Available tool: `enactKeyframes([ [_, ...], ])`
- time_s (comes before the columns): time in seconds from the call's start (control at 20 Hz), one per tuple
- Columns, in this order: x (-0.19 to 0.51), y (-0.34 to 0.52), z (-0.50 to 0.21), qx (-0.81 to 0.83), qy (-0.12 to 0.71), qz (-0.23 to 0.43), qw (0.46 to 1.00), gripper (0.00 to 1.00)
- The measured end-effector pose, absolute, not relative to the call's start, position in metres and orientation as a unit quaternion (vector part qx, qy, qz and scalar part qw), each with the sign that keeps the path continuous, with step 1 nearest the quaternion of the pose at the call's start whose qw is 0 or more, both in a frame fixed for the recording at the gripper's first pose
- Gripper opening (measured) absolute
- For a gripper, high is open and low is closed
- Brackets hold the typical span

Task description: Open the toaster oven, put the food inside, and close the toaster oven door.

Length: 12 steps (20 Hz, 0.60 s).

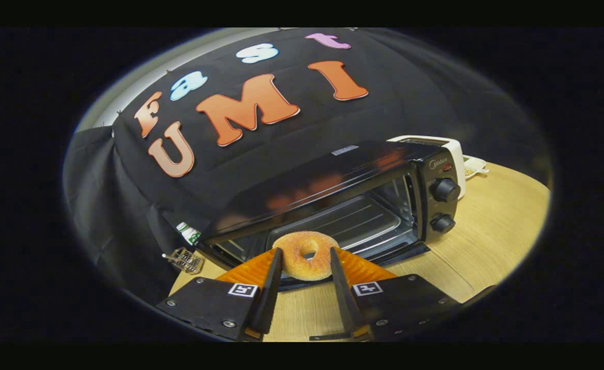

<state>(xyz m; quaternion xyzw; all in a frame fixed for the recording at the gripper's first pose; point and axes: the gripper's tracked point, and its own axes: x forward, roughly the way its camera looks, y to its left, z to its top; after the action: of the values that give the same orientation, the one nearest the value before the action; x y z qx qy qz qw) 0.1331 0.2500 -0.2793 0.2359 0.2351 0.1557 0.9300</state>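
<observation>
Claw point(306, 259) pinched on sugared donut point(306, 255), both fingers pressing its sides. Held just before open toaster oven point(332, 205), above lowered door point(399, 257), over wooden tabletop point(487, 231).

1. Even, moderately bright lighting on the table point(492, 221).
2. Soft orange reflections glare on the oven point(332, 174) top.
3. Strong fisheye bending and darkening toward the edges.
4. Centre sharp.

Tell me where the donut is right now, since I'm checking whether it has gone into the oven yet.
In the gripper view the donut is held between the gripper fingers, just in front of the open toaster oven, not yet on the rack inside.
</observation>
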Motion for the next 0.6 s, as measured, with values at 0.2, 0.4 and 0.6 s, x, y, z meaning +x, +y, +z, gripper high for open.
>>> enactKeyframes([
  [0.2, 0.154, 0.258, -0.288, 0.264, 0.249, 0.154, 0.919, 0.52],
  [0.4, 0.17, 0.265, -0.298, 0.288, 0.254, 0.154, 0.911, 0.53],
  [0.6, 0.186, 0.272, -0.302, 0.33, 0.258, 0.156, 0.894, 0.53],
])
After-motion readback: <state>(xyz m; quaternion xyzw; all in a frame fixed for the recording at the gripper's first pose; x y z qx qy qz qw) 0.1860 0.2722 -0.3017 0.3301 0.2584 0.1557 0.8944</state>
